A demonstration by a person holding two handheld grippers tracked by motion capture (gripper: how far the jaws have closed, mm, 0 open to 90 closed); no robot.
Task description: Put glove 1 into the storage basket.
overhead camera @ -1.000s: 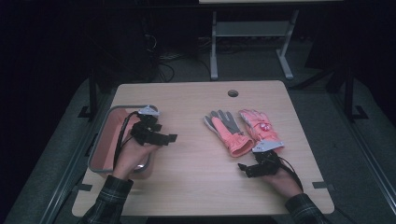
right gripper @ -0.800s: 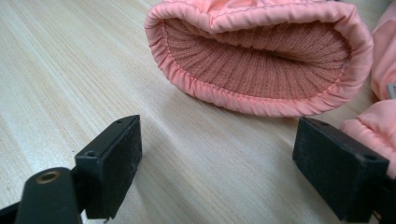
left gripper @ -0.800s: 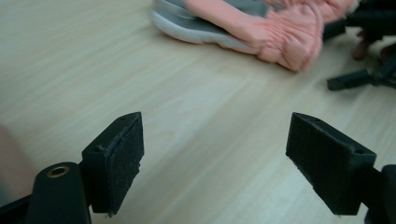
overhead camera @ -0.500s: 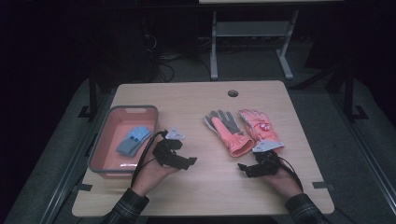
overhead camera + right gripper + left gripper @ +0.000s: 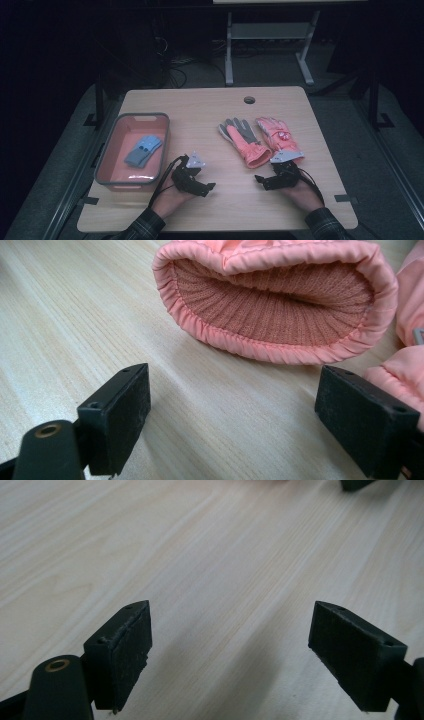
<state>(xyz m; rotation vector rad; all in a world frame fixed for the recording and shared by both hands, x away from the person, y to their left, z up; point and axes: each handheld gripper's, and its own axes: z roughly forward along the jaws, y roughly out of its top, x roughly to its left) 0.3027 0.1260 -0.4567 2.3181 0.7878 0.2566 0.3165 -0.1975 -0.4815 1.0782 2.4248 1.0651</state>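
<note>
**Both grippers open at the near edge, gloves ahead of your right**

Your left gripper [image 5: 207, 187] sits low over bare wooden table [image 5: 200, 107], just right of the pink bin [image 5: 102, 165], its jaws spread wide with nothing between them; in the left gripper view, only wood grain lies between the black pads [image 5: 127, 650].

Your right gripper [image 5: 262, 181] is also spread wide and empty. It rests just short of the cuffs of the two pink gloves. In the right gripper view, the open ribbed cuff of the left-hand pink glove [image 5: 270, 300] lies straight ahead of the jaws, close but not between them, with the second pink glove [image 5: 400, 375] touching the right jaw's side.

From the high view, the grey-palmed glove [image 5: 242, 140] lies palm up, the other glove [image 5: 277, 137] just beside it. A folded blue cloth [image 5: 143, 150] lies inside the bin, well apart from both grippers.
</note>
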